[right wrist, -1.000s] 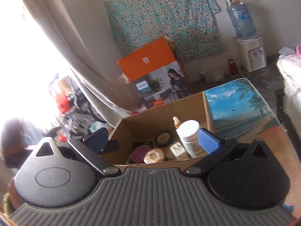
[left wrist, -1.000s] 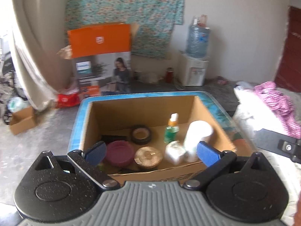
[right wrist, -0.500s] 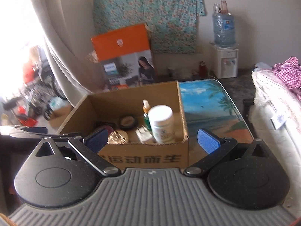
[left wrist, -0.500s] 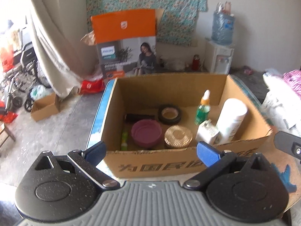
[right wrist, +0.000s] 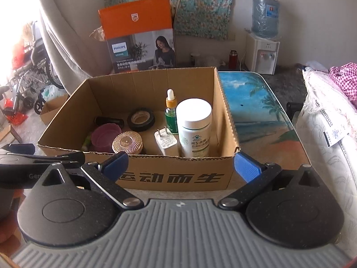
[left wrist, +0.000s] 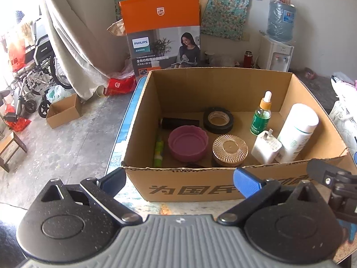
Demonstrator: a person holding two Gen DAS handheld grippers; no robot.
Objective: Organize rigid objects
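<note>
Cardboard box [left wrist: 200, 185] stands on the counter [right wrist: 263, 116], open at the top, and all the small goods in view lie inside it. Taking the white bottle [right wrist: 194, 129] at the box's right end as the mark: a white plug [right wrist: 166, 143] touches its left side, a green dropper bottle [right wrist: 170, 114] stands upright just behind, a gold lid [right wrist: 127, 143] and a purple bowl [right wrist: 103, 136] sit further left, a roll of black tape [right wrist: 140, 119] lies behind those, and a black tube [left wrist: 179, 122] and a green stick [left wrist: 158, 153] rest at the far left. Left tool [left wrist: 179, 182] and right tool [right wrist: 180, 165] both hang spread and empty just outside the near wall of the box. This arrangement suits either a finished packing or goods awaiting sorting. Any grasp here should come from above, clear of the wall, fingers straddling one item without toppling the upright bottles.
</note>
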